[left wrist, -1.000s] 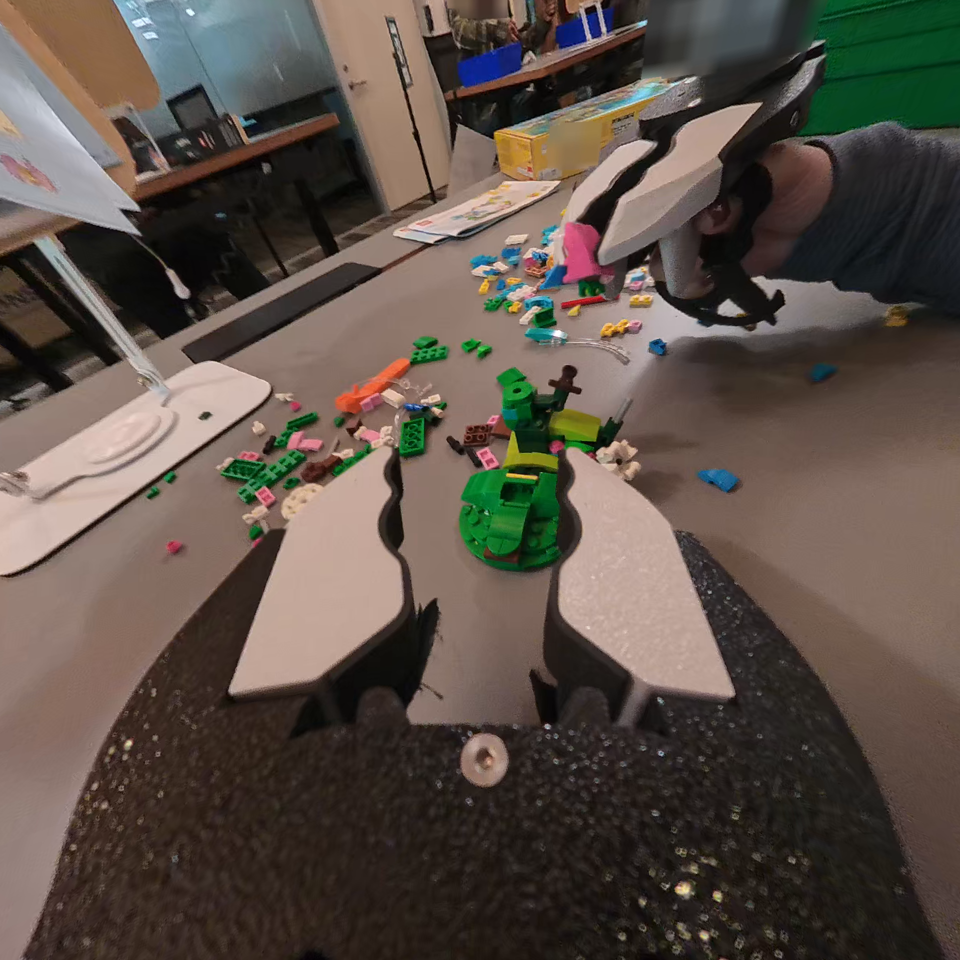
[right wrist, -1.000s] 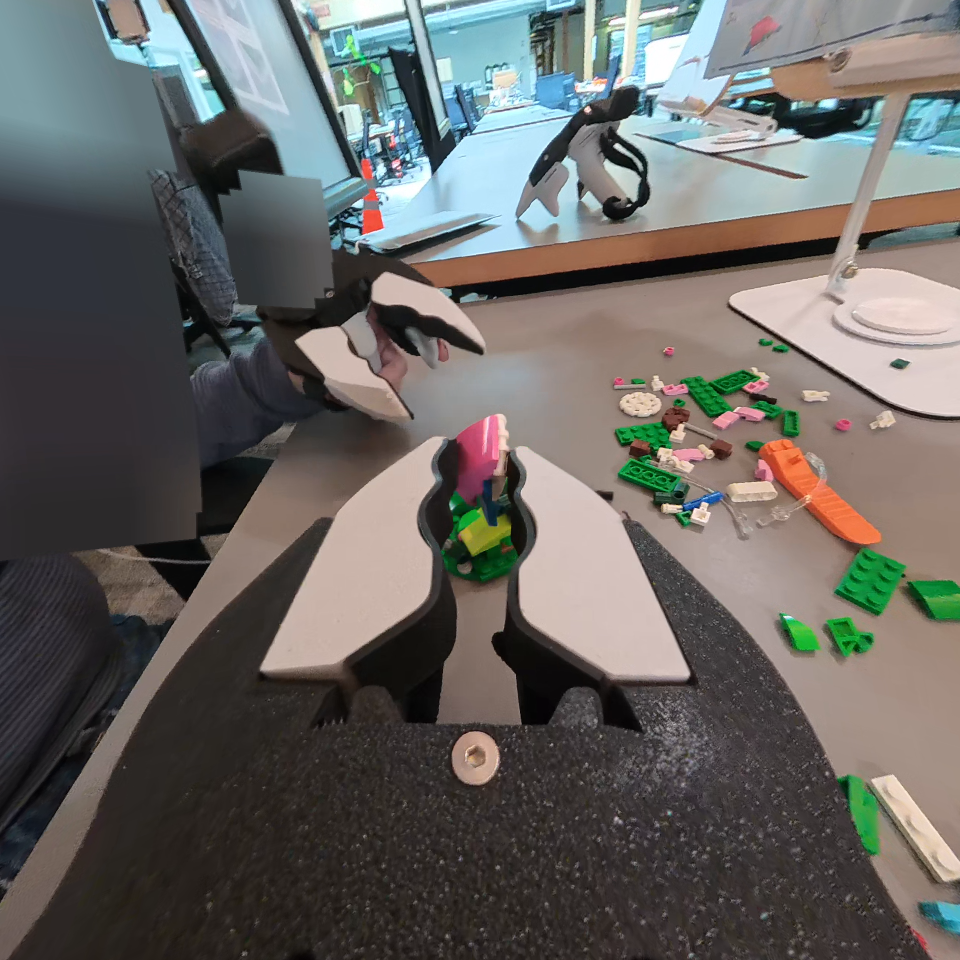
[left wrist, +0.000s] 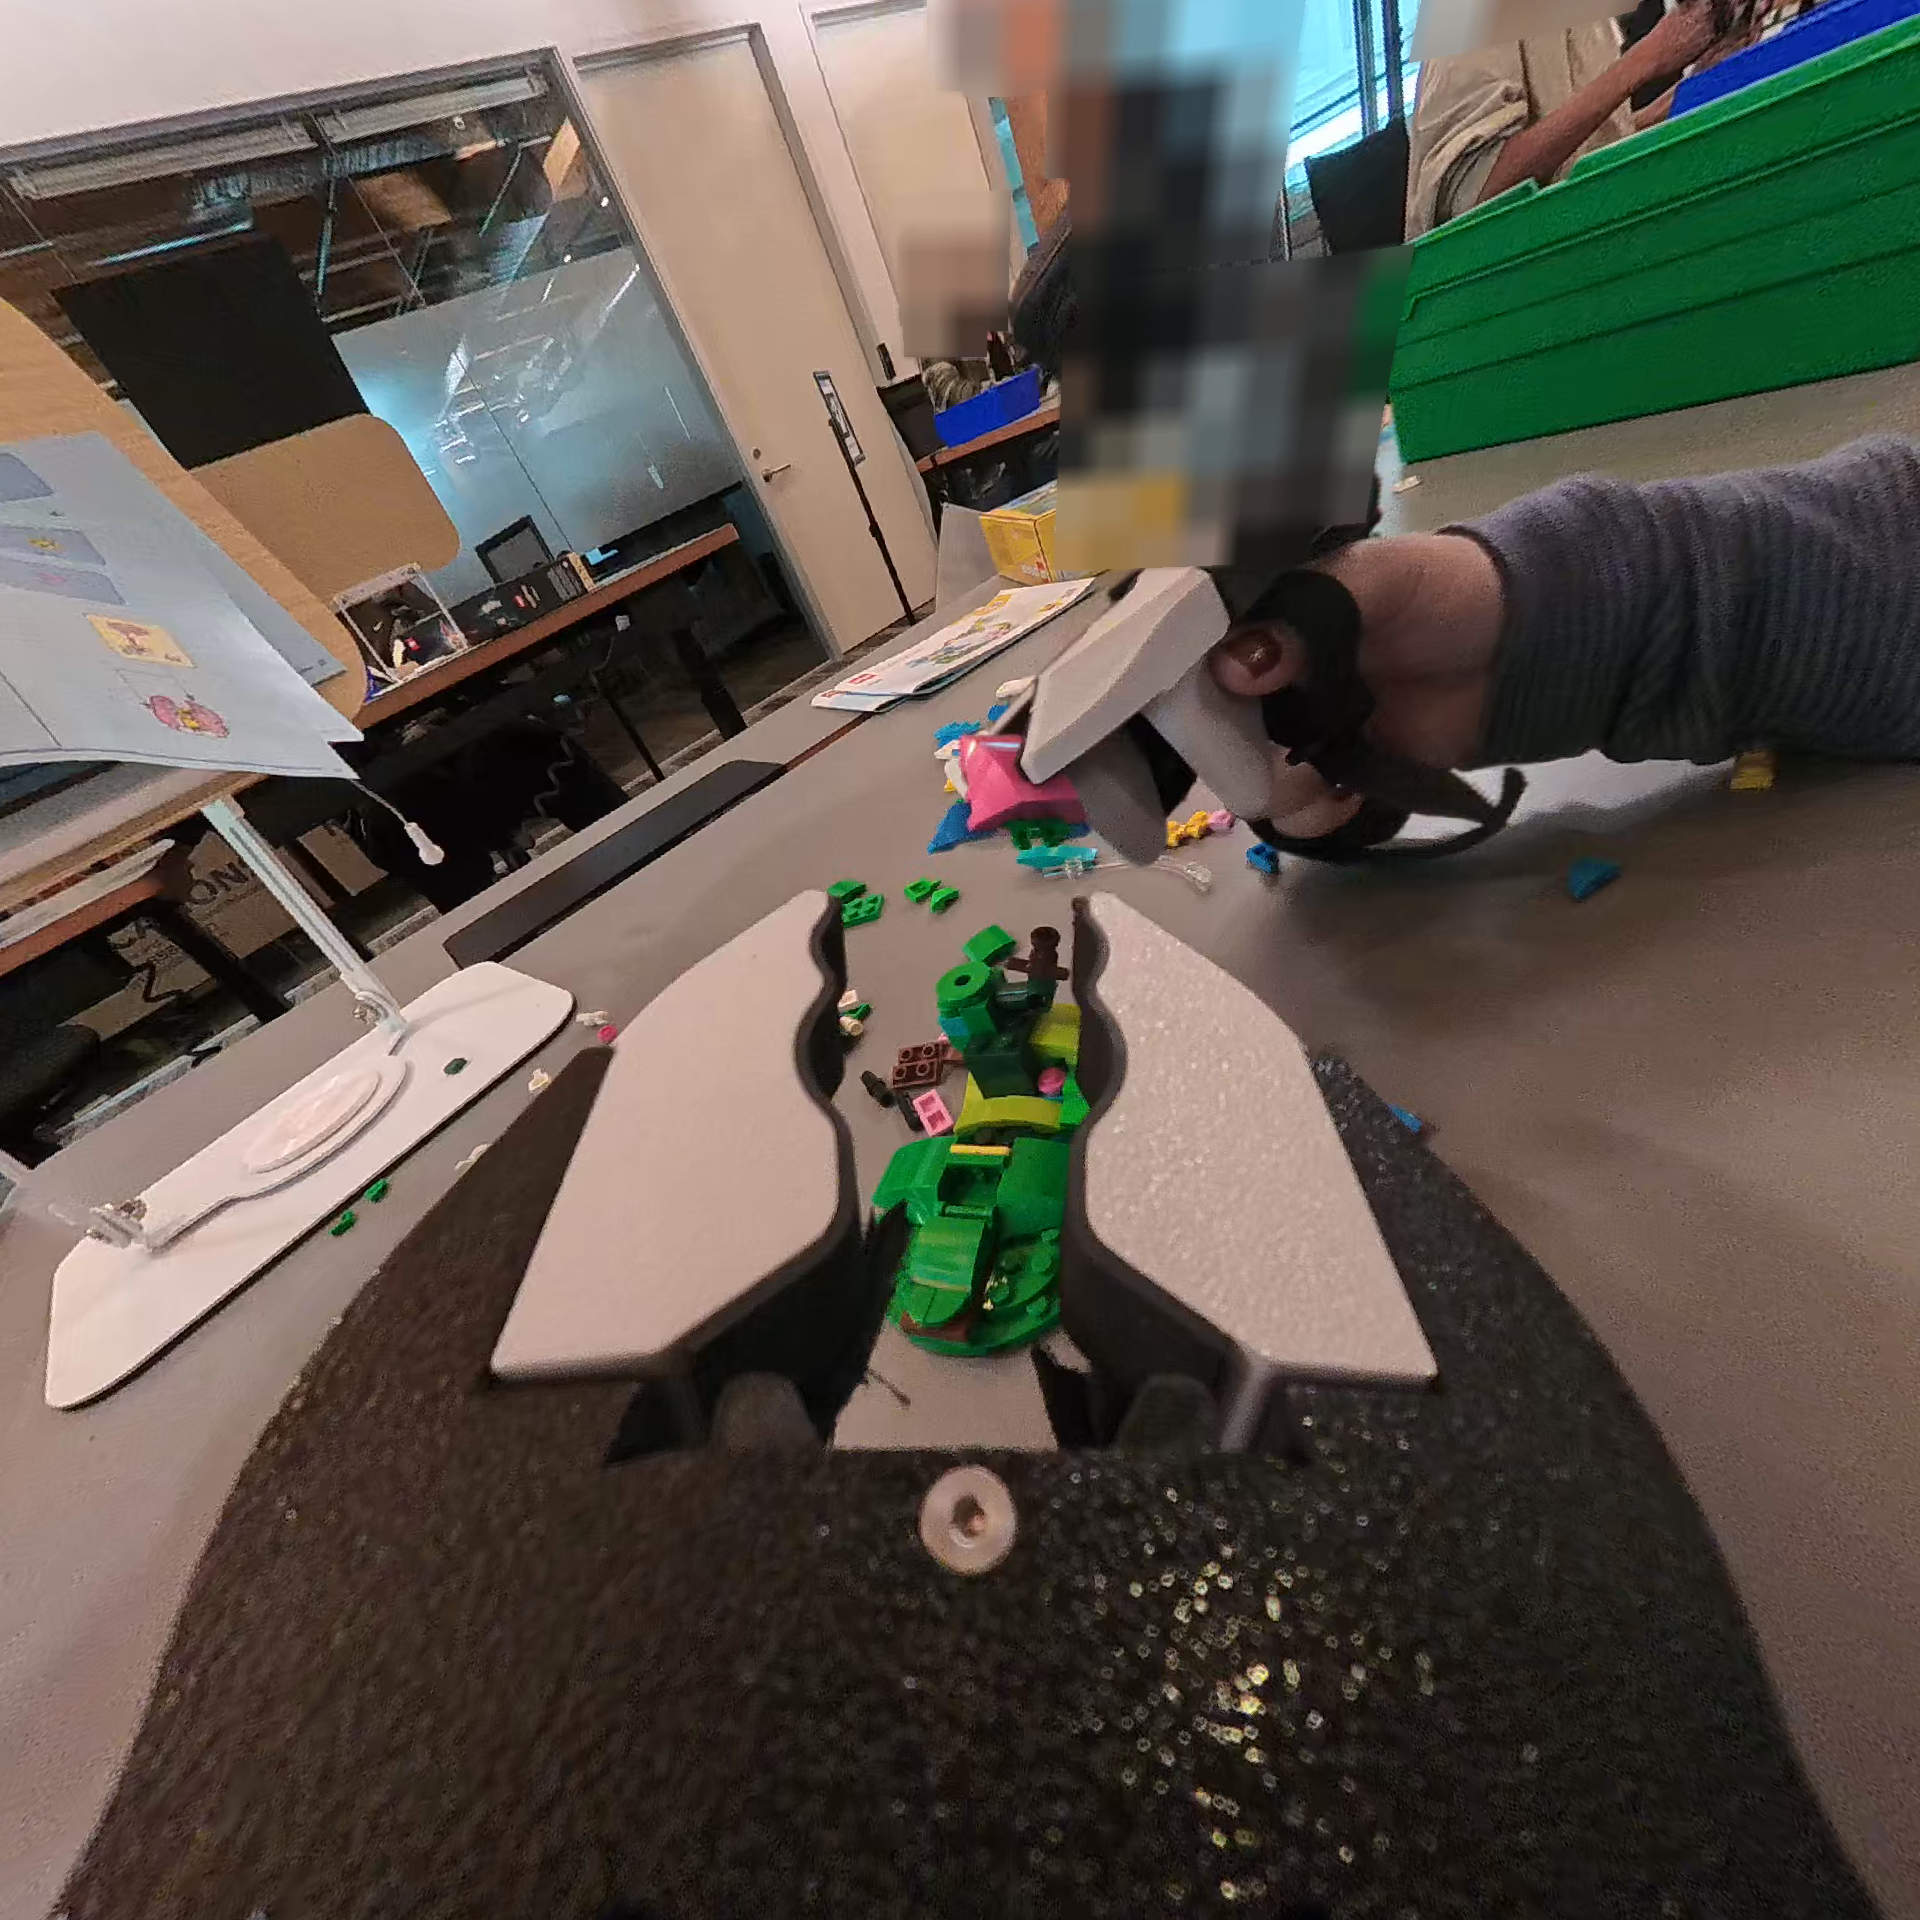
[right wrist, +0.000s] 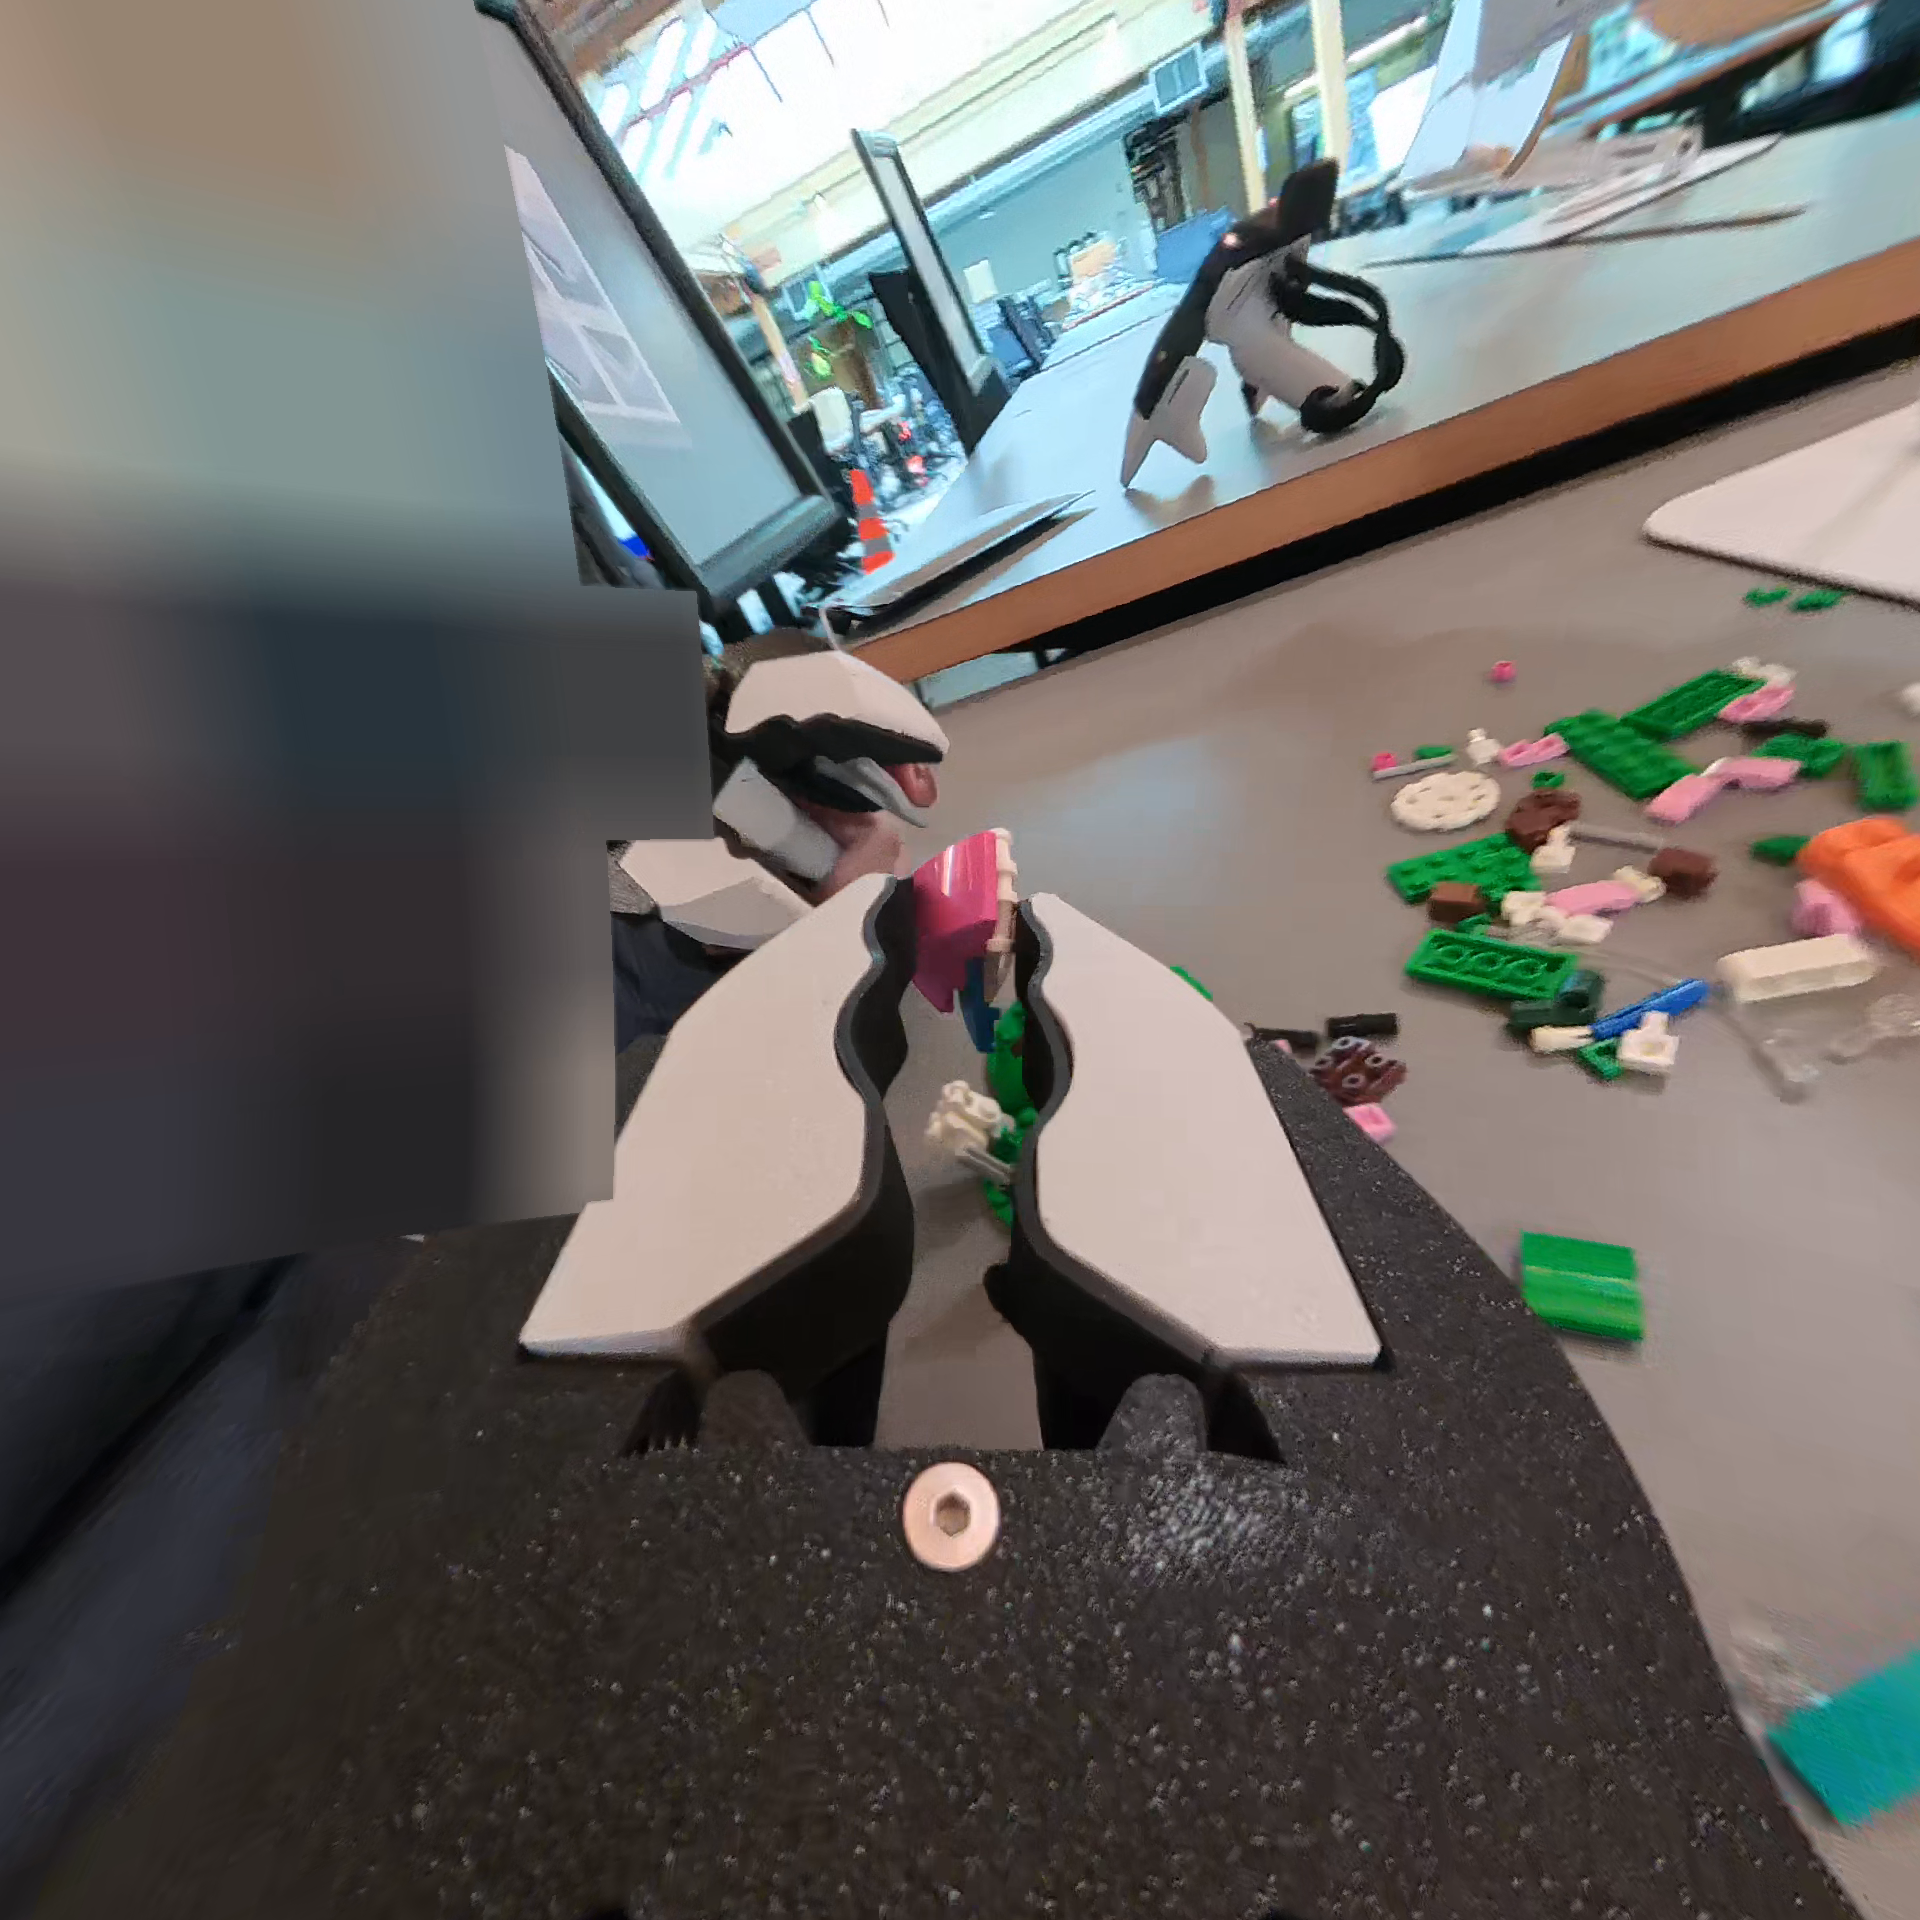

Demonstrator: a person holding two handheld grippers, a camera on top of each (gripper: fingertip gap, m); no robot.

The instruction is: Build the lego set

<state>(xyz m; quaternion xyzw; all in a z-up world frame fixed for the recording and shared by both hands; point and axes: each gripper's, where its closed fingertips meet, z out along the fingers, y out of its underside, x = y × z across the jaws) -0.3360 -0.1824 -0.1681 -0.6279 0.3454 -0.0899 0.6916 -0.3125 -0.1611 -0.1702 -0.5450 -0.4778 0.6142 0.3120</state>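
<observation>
between the two grey fingers of the left gripper (left wrist: 956, 914) sits the green lego build on a round green base (left wrist: 977, 1236), resting on the grey table (left wrist: 1558, 1091). the jaws stand apart on either side of it; whether they touch it cannot be told. a taller green and lime stack with a brown piece on top (left wrist: 1003, 1029) stands just beyond, toward 12 o'clock, and small brown and pink plates (left wrist: 920, 1081) lie at its 9 o'clock.

at 1 o'clock in the left wrist view, the right gripper (left wrist: 1049, 790) hangs above the table, its jaws closed down on a pink lego assembly (left wrist: 1003, 784). the right wrist view shows that pink piece (right wrist: 956, 925) pinched at the fingertips, with a white flower piece (right wrist: 966, 1122) on the table below.

loose green, pink, white and brown bricks (right wrist: 1621, 831) scatter at 2 o'clock there, beside an orange brick separator (right wrist: 1860, 862). a white stand base (left wrist: 301, 1132) lies at 9 o'clock in the left wrist view.
</observation>
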